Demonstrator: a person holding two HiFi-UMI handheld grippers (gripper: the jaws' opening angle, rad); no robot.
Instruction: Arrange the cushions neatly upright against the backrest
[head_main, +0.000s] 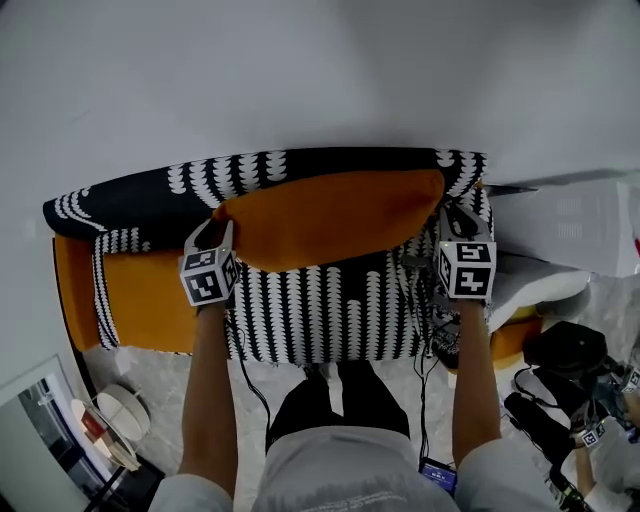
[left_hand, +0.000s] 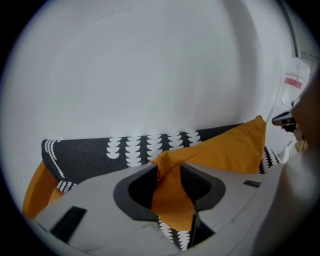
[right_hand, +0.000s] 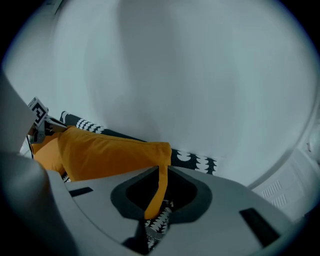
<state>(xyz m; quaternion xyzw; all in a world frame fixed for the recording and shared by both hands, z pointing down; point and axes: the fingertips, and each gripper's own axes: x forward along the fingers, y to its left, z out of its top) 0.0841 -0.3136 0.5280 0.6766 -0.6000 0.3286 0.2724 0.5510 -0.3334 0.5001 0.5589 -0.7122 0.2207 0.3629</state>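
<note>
A long orange cushion (head_main: 330, 215) leans against the black-and-white patterned backrest (head_main: 250, 175) of the sofa. My left gripper (head_main: 215, 232) is at its left end. In the left gripper view the jaws stand apart, with the cushion's corner (left_hand: 172, 197) draped loosely between them (left_hand: 170, 187). My right gripper (head_main: 452, 222) is at the cushion's right end. In the right gripper view it (right_hand: 159, 192) is shut on a thin flap of the orange cushion (right_hand: 105, 152). The patterned seat (head_main: 320, 310) lies below both grippers.
A plain white wall rises behind the sofa. An orange seat part (head_main: 140, 300) shows at the sofa's left end. A pale cushion (head_main: 540, 285) lies at the right end, with dark bags (head_main: 565, 350) on the floor beyond. A small round table (head_main: 105, 415) stands at lower left.
</note>
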